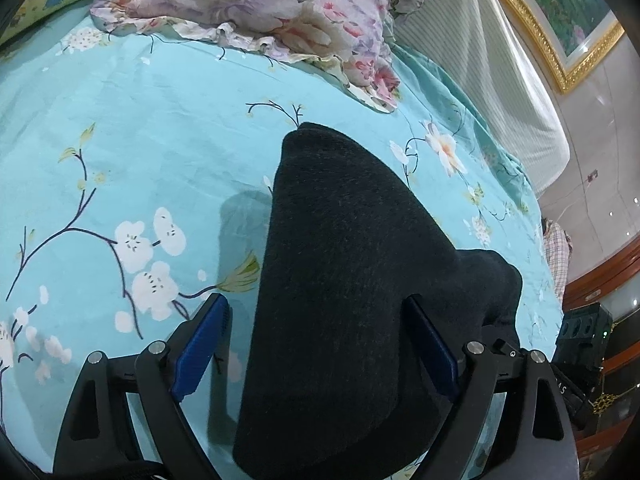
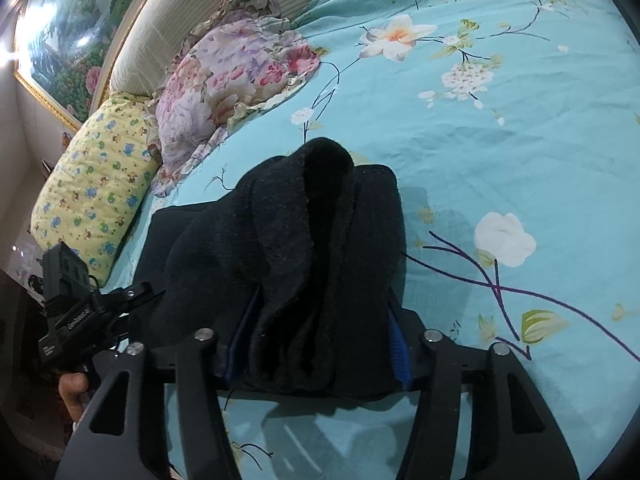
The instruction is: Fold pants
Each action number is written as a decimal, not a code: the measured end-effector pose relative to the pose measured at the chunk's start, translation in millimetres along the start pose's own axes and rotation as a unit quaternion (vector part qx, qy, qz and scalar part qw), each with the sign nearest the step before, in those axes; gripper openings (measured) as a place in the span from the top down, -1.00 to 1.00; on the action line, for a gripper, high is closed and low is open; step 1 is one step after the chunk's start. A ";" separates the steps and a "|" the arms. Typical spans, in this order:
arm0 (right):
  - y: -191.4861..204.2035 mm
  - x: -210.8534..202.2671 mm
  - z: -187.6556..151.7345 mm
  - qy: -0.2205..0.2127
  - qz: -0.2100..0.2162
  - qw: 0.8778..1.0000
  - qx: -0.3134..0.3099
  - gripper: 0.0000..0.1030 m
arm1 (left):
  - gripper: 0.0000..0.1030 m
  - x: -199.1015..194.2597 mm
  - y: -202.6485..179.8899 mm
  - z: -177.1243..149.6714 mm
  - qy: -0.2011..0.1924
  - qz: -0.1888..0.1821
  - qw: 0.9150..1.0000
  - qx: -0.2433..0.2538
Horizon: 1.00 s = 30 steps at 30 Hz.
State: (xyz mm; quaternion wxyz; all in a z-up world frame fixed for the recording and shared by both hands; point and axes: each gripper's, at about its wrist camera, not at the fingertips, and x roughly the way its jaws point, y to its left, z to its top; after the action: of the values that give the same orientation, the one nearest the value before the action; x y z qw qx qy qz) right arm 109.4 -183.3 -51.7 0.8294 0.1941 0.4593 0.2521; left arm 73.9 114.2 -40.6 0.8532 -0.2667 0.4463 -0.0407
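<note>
The left tool [image 1: 316, 344] has its blue pads [image 1: 204, 344] spread wide, with the dark pants [image 1: 340, 280] draped between and over them; from here I cannot tell whether it is really pinching cloth or only carrying it. The right tool [image 2: 320, 336] looks the same: fingers set apart, thick folds of the pants [image 2: 312, 248] bunched between the pads [image 2: 400, 344] and hanging over them, so its hold is also unclear to me. The garment is lifted a little above the bed, casting a shadow on the turquoise floral sheet [image 1: 140, 140], with its far end rising in a soft hump. It seems a heavy knit or fleece: limp, thick, not slippery, nothing fragile, and likely to sag and bunch wherever it is unsupported. I would take it at the outer edges, by waistband or hems, pinching through all layers so none slide free. Farther off lie a flowered pillow [image 2: 236, 80] and a yellow printed pillow [image 2: 96, 188] against the headboard [image 1: 480, 60].
</note>
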 end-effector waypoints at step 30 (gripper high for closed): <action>62.4 -9.6 10.2 -0.010 0.048 0.997 -0.052 0.12 | 0.40 -88.7 -3.1 5.7 -0.081 0.004 0.996 0.033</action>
State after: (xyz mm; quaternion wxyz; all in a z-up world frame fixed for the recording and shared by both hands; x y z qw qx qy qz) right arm 98.9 -140.3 -5.7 0.8300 0.1751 0.4269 0.3134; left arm 25.8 141.2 29.2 0.8950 -0.2391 0.3754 -0.0298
